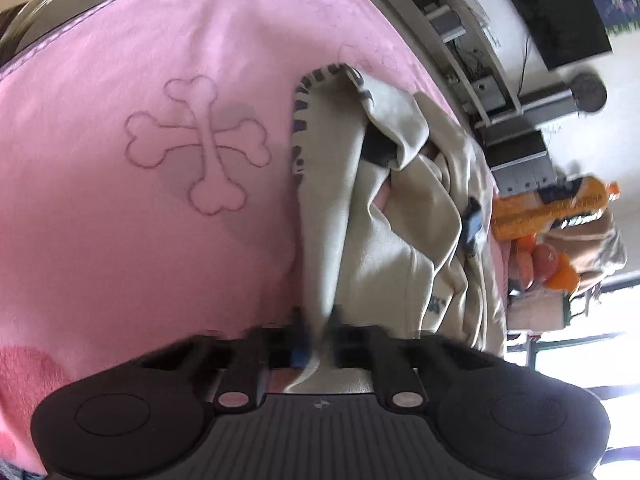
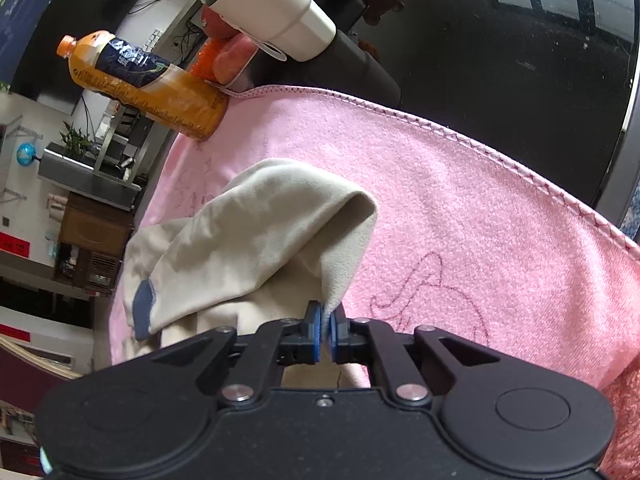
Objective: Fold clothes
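A beige garment (image 1: 400, 216) with a dark patterned hem lies crumpled on a pink blanket (image 1: 140, 200). My left gripper (image 1: 318, 336) is shut on a fold of the garment's edge, which runs up between the jaws. In the right wrist view the same beige garment (image 2: 256, 248) is lifted in a drooping fold above the pink blanket (image 2: 460, 208). My right gripper (image 2: 325, 334) is shut on the garment's edge, pinched between the blue pads (image 2: 316, 332). A blue trim patch (image 2: 144, 308) shows at the garment's lower left.
An orange drink bottle (image 2: 148, 84) lies at the blanket's far edge, with a white and green tumbler (image 2: 272, 4) and fruit behind it. The bottle and fruit also show in the left wrist view (image 1: 548, 208). Shelving and a dark screen stand beyond the table.
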`<state>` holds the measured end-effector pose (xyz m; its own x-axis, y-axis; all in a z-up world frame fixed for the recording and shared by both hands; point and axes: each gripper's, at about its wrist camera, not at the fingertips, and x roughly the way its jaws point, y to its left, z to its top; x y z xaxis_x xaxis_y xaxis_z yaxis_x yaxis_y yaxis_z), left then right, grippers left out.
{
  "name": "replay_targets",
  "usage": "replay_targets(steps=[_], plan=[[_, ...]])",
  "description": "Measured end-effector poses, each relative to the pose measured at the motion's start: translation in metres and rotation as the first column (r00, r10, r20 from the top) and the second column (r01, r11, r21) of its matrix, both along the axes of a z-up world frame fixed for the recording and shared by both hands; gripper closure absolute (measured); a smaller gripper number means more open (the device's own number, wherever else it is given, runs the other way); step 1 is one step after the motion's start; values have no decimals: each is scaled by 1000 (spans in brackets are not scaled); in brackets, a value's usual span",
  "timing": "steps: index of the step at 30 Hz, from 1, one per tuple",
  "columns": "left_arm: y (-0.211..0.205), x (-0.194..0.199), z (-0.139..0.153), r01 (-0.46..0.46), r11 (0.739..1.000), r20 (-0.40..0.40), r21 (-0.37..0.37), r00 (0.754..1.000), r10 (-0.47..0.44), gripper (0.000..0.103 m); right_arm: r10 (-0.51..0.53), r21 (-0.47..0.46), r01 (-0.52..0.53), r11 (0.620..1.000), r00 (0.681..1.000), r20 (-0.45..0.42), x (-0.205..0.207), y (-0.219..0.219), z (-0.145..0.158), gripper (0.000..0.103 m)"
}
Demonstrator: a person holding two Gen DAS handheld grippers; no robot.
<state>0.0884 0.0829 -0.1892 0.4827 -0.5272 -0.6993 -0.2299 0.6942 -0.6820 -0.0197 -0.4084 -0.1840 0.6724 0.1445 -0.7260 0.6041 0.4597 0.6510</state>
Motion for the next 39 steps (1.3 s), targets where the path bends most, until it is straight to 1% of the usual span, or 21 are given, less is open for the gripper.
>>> replay_targets(steps=[4, 9, 12, 13, 14, 16, 17, 19, 21, 23, 24, 27, 28, 29, 31, 32, 33, 34, 36, 38, 39], plan=[[6, -11, 22, -33, 999, 92, 27, 995, 30, 103, -3, 20, 3, 1000, 1000, 15, 0, 0, -1, 97], [13, -16, 61, -75, 994, 168, 81, 984, 60, 103, 76, -23, -75, 997, 995, 66, 8, 9, 10, 98], [16, -7, 101, -83, 989, 222, 124, 974, 54, 103, 102, 85, -106, 991, 994, 49, 18, 11, 18, 101], [17, -3, 118, -83, 987, 244, 139, 969, 47, 103, 119, 99, -123, 987, 992, 48, 23, 13, 30, 101], [18, 1, 136, -86, 986, 266, 146, 963, 44, 103, 138, 77, -142, 987, 989, 59, 28, 17, 47, 101], [25, 2, 183, -109, 984, 345, 141, 937, 54, 103, 171, 29, -177, 984, 975, 141, 35, 25, 99, 101], [29, 0, 207, -122, 983, 385, 134, 921, 62, 103, 173, 16, -180, 984, 962, 213, 32, 26, 130, 101], [47, -16, 257, -161, 984, 479, 82, 872, 103, 103, 165, -15, -171, 985, 916, 365, 22, 29, 195, 101], [65, -38, 298, -193, 981, 558, 11, 815, 154, 103, 144, -48, -140, 989, 833, 534, -5, 31, 256, 101], [86, -65, 330, -228, 972, 624, -66, 750, 218, 103, 97, -63, -74, 995, 727, 680, -42, 33, 300, 101], [94, -76, 342, -236, 967, 643, -96, 727, 242, 103, 82, -69, -47, 996, 697, 713, -55, 35, 313, 101], [106, -109, 374, -210, 968, 690, -137, 680, 245, 103, 129, -112, -72, 991, 732, 669, -72, 40, 343, 101], [109, -120, 384, -196, 970, 706, -146, 666, 241, 103, 138, -125, -72, 990, 721, 679, -81, 43, 354, 101], [112, -131, 393, -184, 970, 726, -157, 645, 240, 103, 147, -137, -71, 988, 705, 694, -91, 47, 363, 101], [117, -159, 404, -182, 966, 787, -186, 561, 257, 103, 138, -152, -35, 988, 642, 754, -116, 53, 373, 101], [119, -170, 408, -182, 964, 808, -195, 527, 263, 103, 135, -158, -15, 987, 608, 782, -128, 56, 378, 101], [119, -172, 410, -193, 964, 806, -184, 532, 260, 103, 131, -163, 4, 987, 573, 809, -140, 59, 383, 101], [120, -172, 412, -199, 964, 799, -176, 543, 258, 103, 140, -175, 3, 985, 584, 799, -142, 60, 384, 101], [124, -161, 407, -179, 967, 760, -182, 599, 254, 103, 118, -121, -35, 992, 590, 799, -143, 56, 380, 101], [122, -145, 398, -198, 969, 732, -146, 637, 241, 103, 130, -148, -20, 989, 606, 785, -137, 59, 376, 101], [120, -135, 393, -213, 970, 712, -118, 662, 232, 103, 136, -163, -12, 987, 615, 777, -133, 61, 374, 101]])
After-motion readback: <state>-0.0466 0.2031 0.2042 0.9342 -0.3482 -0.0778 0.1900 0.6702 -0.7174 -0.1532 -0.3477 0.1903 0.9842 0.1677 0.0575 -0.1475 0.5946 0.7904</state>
